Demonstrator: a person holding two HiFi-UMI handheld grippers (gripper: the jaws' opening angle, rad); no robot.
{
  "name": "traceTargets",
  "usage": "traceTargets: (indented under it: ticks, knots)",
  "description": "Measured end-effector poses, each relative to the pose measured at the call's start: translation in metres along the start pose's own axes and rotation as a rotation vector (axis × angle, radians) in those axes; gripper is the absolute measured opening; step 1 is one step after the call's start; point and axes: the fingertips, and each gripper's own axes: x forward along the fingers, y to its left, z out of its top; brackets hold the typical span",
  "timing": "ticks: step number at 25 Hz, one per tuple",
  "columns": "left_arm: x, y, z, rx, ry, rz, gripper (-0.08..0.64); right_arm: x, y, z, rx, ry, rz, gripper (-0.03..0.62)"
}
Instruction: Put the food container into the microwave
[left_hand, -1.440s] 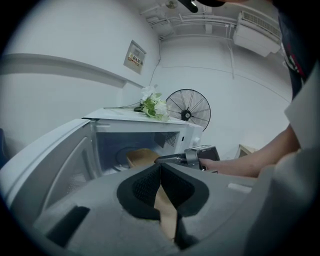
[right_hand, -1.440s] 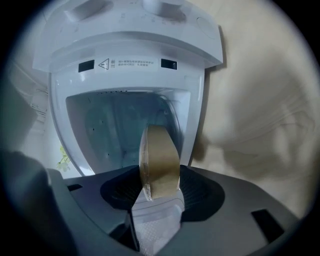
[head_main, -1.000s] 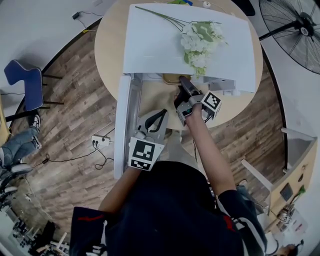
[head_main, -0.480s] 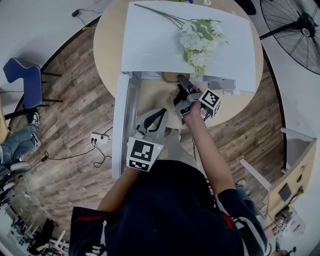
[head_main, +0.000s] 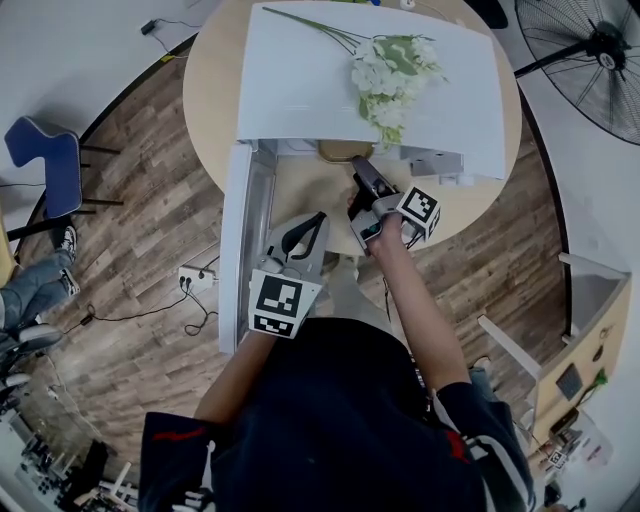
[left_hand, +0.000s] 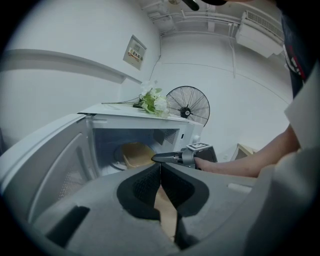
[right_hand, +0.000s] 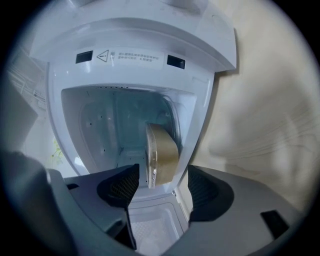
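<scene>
The white microwave stands on the round table with its door swung open to the left. A tan food container rests inside the cavity, also visible as a tan container in the left gripper view. My right gripper reaches to the cavity mouth. Its jaws have just been opening and stand apart on either side of the container, with a gap on each side. From the head view the right gripper points into the oven. My left gripper hangs shut before the open door, holding nothing.
White artificial flowers lie on top of the microwave. A standing fan is at the far right and a blue chair at the left. A power strip lies on the wood floor below the door.
The right gripper's jaws have spread wider off the container, which now sits in the cavity on its own. The left gripper has stayed where it was.
</scene>
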Motion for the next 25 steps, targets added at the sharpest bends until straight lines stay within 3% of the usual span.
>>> traceTargets:
  ticks: [5, 11, 13, 21, 25]
  knots:
    - [-0.001, -0.002, 0.001, 0.009, -0.005, 0.006, 0.017, -0.015, 0.005, -0.015, -0.106, 0.057, 0.010, 0.254]
    - [-0.005, -0.001, 0.001, 0.015, -0.007, 0.031, 0.017, -0.027, 0.007, -0.016, -0.301, 0.069, -0.069, 0.061]
    - [-0.006, -0.001, 0.000, 0.013, -0.006, 0.039, 0.017, -0.028, 0.010, -0.015, -0.383, 0.067, -0.087, 0.033]
    - [-0.011, -0.002, -0.001, -0.027, -0.006, 0.050, 0.017, -0.018, 0.028, -0.023, -0.816, 0.112, -0.154, 0.011]
    - [-0.014, 0.000, -0.005, -0.028, 0.001, 0.059, 0.017, -0.008, 0.028, -0.026, -0.931, 0.136, -0.183, 0.011]
